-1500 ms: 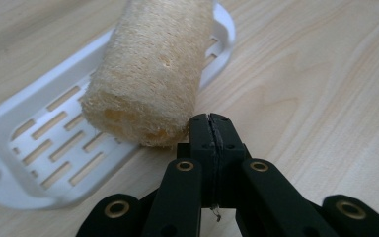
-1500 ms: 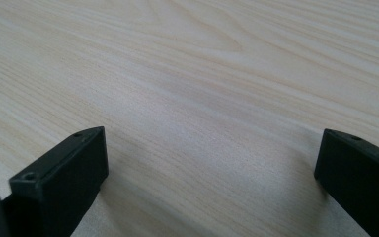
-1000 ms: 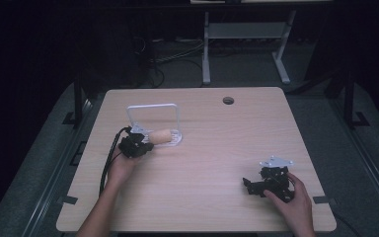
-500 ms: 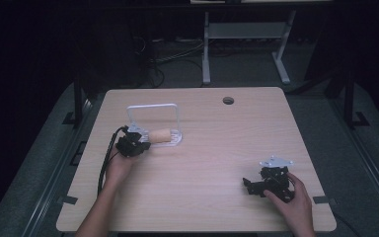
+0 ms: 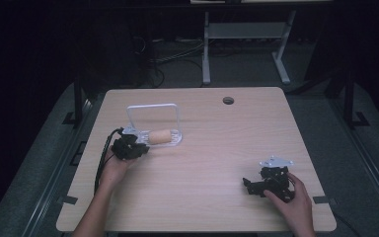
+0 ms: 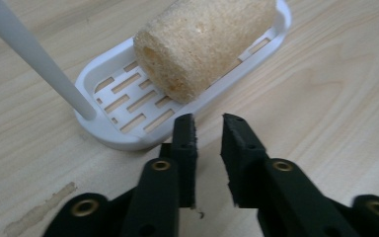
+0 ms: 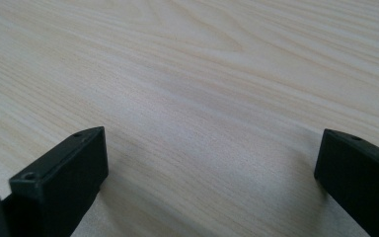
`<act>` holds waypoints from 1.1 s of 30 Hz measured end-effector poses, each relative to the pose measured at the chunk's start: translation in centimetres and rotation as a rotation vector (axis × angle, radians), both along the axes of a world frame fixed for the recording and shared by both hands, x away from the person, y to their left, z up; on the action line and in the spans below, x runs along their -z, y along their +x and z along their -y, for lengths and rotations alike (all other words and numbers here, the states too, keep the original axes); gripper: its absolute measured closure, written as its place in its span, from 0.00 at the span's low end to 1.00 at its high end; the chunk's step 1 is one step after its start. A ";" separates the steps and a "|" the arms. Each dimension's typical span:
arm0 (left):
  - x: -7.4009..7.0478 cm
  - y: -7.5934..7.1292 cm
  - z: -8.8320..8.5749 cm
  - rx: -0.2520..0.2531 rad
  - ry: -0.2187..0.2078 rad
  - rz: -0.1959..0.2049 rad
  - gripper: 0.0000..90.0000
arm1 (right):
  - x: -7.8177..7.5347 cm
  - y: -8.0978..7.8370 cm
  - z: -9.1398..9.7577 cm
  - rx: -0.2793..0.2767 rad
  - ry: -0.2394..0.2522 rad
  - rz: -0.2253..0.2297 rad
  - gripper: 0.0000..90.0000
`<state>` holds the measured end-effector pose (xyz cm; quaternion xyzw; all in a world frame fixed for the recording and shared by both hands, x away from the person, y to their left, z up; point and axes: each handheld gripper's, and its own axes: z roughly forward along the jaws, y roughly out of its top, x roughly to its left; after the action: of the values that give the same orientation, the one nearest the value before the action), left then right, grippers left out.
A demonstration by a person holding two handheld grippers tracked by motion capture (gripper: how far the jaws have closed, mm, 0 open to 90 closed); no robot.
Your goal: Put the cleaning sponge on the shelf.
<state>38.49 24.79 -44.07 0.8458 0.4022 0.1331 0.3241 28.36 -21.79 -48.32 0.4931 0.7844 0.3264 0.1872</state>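
Sponge [image 6: 202, 42] in white tray [image 6: 103, 106]

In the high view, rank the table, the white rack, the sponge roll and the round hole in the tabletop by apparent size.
1. table
2. white rack, handle included
3. sponge roll
4. round hole

The hole lies farther from the camera than the roll, but the gap in size looks too wide for that to change the order.

Left claw [image 6: 208, 131] jaws narrowly parted, empty, just short of white slotted tray [image 6: 128, 94] holding loofah roll [image 6: 202, 44] on tabletop [image 6: 335, 98]
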 end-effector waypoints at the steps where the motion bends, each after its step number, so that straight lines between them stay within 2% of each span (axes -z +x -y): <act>1: -0.1 -0.2 0.0 -0.001 0.001 0.003 0.78 | 0.0 0.0 0.0 0.000 0.000 0.000 0.00; 6: -0.2 -1.1 -0.1 0.005 0.005 -0.008 0.57 | 0.0 0.0 0.0 -0.001 -0.002 0.001 0.00; 17: -0.4 -3.3 -0.7 -0.001 0.007 0.021 0.28 | 0.0 0.0 0.0 -0.001 -0.001 0.000 0.00; 24: -0.1 -4.9 -1.1 -0.005 -0.015 0.027 0.20 | 0.0 0.0 0.0 -0.001 -0.001 0.000 0.00; 33: 0.2 -7.0 -1.4 -0.001 0.001 0.051 0.16 | 0.0 0.0 0.0 0.000 0.000 0.000 0.00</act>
<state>31.52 26.21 -44.30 0.8421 0.3940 0.1551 0.3340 28.36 -21.79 -48.32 0.4931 0.7842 0.3267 0.1873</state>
